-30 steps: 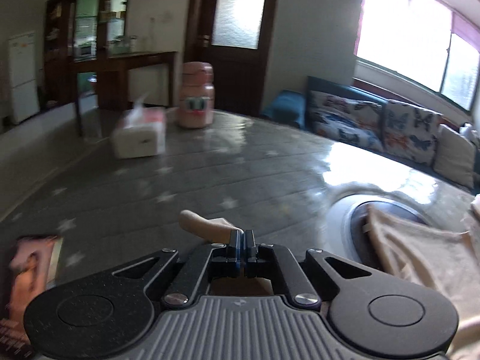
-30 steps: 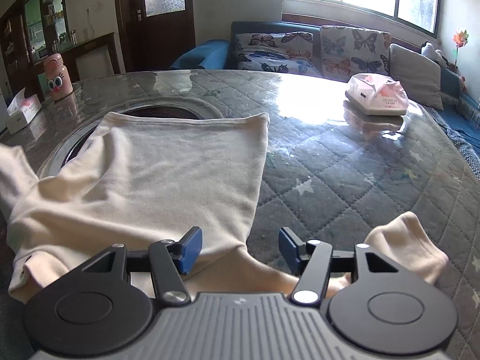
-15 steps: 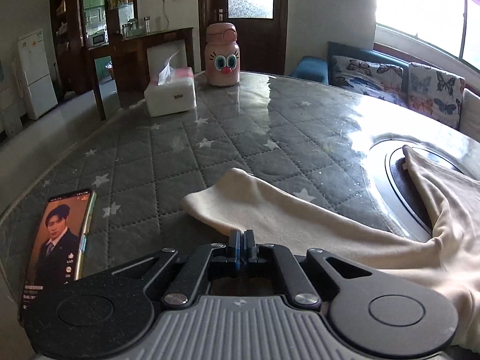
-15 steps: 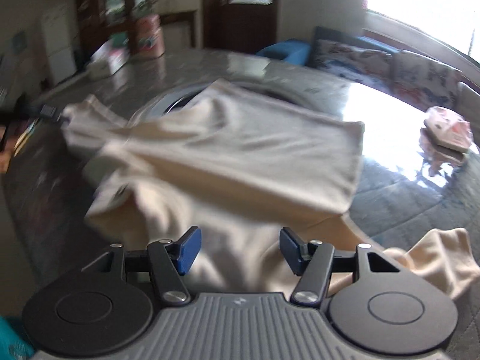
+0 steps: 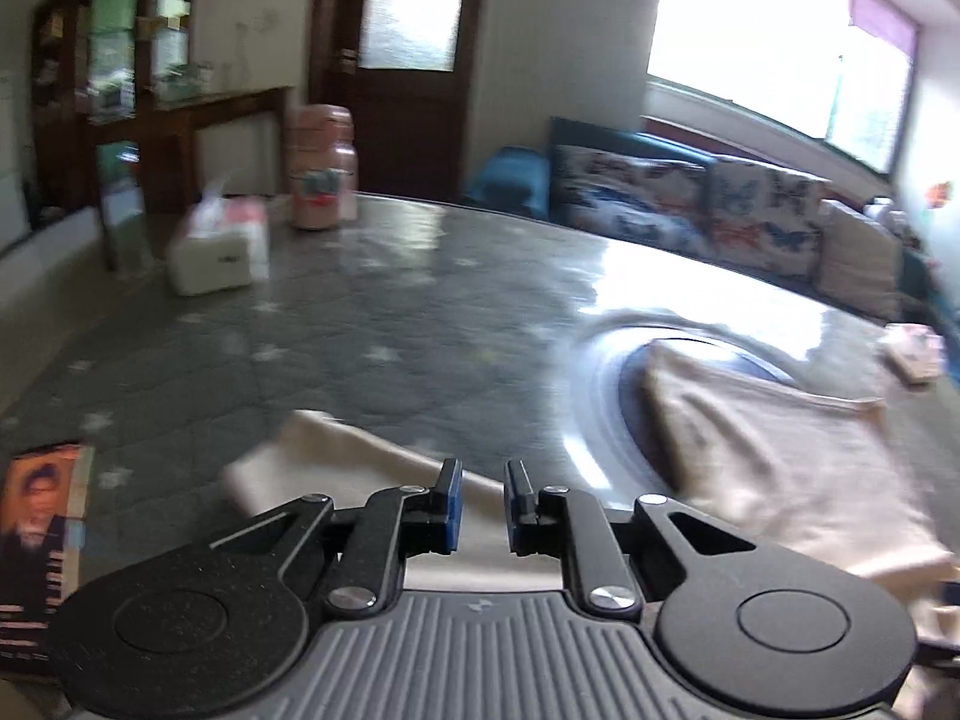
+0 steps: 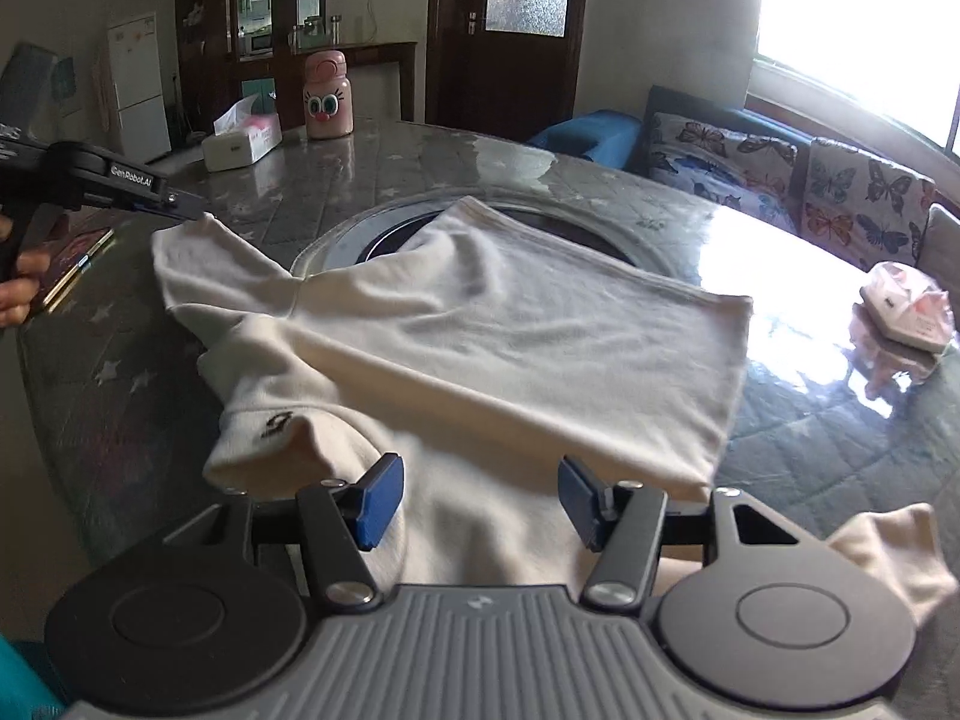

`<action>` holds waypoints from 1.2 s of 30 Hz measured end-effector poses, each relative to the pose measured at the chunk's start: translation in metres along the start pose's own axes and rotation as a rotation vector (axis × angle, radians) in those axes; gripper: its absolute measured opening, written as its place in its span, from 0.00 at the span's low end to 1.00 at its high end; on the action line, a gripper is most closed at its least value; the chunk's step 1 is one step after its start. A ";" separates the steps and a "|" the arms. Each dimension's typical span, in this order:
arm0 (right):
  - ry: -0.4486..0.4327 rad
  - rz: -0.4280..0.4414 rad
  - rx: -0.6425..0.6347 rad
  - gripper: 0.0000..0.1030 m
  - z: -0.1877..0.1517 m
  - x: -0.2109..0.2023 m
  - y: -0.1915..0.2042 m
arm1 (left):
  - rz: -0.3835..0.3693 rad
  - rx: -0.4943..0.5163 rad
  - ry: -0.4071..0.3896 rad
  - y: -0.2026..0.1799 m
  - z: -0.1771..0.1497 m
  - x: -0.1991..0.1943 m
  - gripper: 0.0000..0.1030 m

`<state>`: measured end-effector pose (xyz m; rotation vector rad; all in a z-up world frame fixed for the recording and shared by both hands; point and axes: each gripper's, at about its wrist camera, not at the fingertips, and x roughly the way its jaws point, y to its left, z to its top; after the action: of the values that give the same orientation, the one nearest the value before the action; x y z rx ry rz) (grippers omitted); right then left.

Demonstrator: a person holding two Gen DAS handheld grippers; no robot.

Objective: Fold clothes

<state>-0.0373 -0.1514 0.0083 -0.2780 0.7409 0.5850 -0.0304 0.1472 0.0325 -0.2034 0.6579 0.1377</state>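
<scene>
A cream long-sleeved shirt (image 6: 510, 348) lies spread on the grey quilted table (image 6: 840, 456), its body folded over. One sleeve (image 5: 312, 450) stretches out to the left. My left gripper (image 5: 483, 507) hovers at that sleeve's end with its jaws opening, and a narrow gap shows between the blue pads with no cloth pinched. From the right wrist view, the left gripper (image 6: 195, 213) tips sit at the cuff. My right gripper (image 6: 474, 498) stands open over the shirt's near shoulder area, holding nothing. The other sleeve (image 6: 888, 546) lies at the near right.
A phone (image 5: 42, 516) lies at the table's left edge. A white tissue box (image 6: 240, 141) and a pink bottle (image 6: 327, 96) stand at the far side. A pink tissue pack (image 6: 906, 306) sits on the right. A round recess (image 6: 336, 240) lies under the shirt.
The left jaws, shut on the sleeve before, have parted, and the sleeve now lies stretched out on the table. The right gripper swung left over the shirt and stayed open.
</scene>
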 end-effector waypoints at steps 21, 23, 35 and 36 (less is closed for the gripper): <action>-0.031 -0.172 0.330 0.57 -0.044 -0.055 -0.095 | -0.448 0.360 0.148 -0.133 -0.076 0.013 0.17; -0.037 -0.218 0.403 0.55 -0.050 -0.060 -0.120 | -0.454 0.394 0.140 -0.131 -0.077 0.008 0.18; 0.018 -0.401 0.568 0.35 -0.039 -0.010 -0.224 | -0.579 0.461 0.115 -0.173 -0.056 -0.008 0.36; 0.030 -0.404 0.567 0.31 -0.040 -0.005 -0.225 | -0.598 0.474 0.128 -0.181 -0.059 -0.006 0.38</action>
<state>0.0707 -0.3521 -0.0085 0.0927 0.8208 -0.0230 -0.0358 -0.0424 0.0166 0.0549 0.7131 -0.6056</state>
